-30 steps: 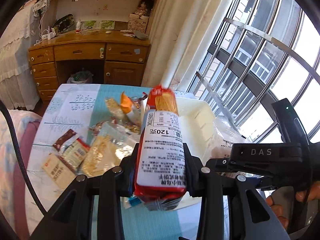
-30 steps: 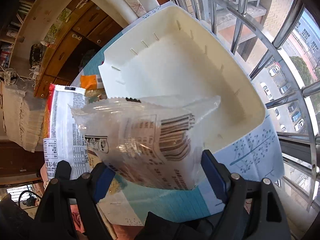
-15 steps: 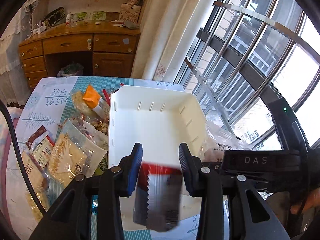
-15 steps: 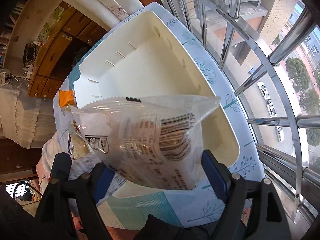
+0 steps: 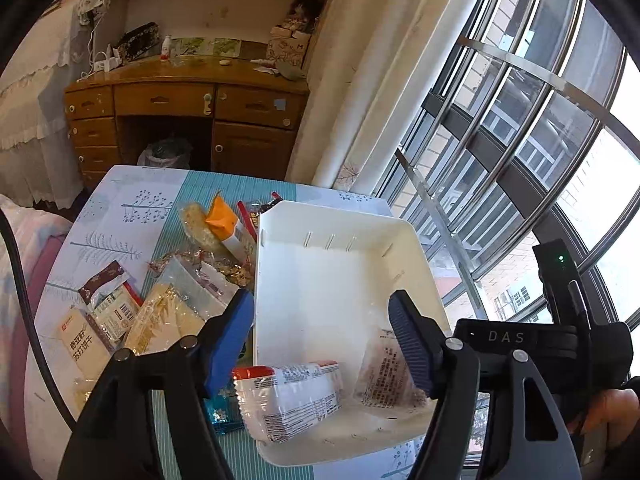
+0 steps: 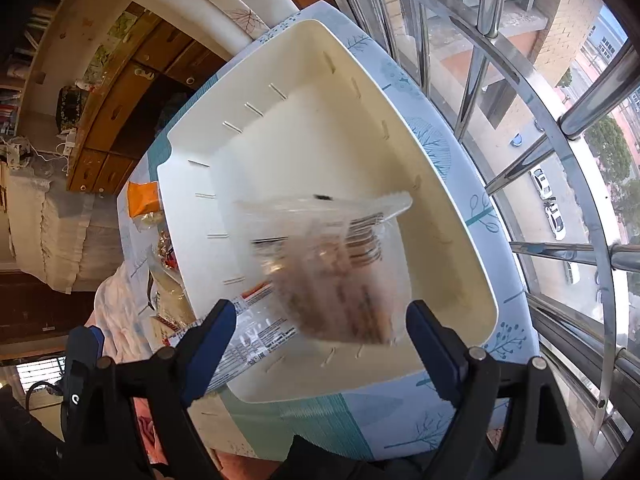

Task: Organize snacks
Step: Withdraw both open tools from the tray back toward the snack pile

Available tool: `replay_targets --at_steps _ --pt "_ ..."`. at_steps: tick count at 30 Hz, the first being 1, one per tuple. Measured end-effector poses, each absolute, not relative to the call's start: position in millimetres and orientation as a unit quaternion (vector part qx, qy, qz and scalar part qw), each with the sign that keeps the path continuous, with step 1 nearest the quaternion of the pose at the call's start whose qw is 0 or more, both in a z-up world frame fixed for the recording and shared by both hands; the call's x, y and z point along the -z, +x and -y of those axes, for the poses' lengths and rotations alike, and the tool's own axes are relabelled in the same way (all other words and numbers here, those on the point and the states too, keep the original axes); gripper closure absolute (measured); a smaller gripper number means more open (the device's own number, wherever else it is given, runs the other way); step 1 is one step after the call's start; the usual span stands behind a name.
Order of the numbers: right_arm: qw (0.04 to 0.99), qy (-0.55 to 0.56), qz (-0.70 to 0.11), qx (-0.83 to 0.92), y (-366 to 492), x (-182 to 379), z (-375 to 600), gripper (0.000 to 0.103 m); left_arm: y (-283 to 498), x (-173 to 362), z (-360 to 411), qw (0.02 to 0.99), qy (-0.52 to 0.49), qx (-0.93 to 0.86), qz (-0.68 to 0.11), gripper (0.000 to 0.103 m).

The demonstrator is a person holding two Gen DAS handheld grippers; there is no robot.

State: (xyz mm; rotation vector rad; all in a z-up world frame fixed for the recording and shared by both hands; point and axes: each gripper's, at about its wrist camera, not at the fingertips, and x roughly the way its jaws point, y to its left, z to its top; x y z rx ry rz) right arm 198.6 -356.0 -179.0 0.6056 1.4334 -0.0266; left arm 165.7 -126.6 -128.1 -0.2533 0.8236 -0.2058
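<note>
White bin [image 5: 344, 248]: red-ended pack [image 5: 288, 396], earlier clenched in my left jaws [image 5: 322, 338], now lies below them, opening; right jaws [image 6: 318, 338] opening too, clear pack [image 6: 332, 264] dropped free.

The table [image 5: 120, 216] wears a pale cloth with blue tree prints and a teal striped band. A white bin [image 5: 400, 240] sits on it at about 4 o'clock — loose snack packets [image 5: 160, 312] lie heaped at 8 o'clock, just beside the bin's wall.

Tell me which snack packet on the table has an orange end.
The packet with the orange end, beside the white bin's far corner; the other loose packets look cream, brown or clear.
</note>
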Motion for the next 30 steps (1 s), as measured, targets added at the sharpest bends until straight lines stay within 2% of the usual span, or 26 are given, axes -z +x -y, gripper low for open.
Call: replay_targets --at_steps 14,30 --pt "0.75 0.258 -0.609 -0.007 184 159 323 0.015 130 120 73 0.905 -0.125 0.045 -0.405 0.03" --pt "0.782 0.24 -0.575 -0.022 149 160 240 0.016 89 119 -22 0.891 -0.108 0.023 -0.44 0.03"
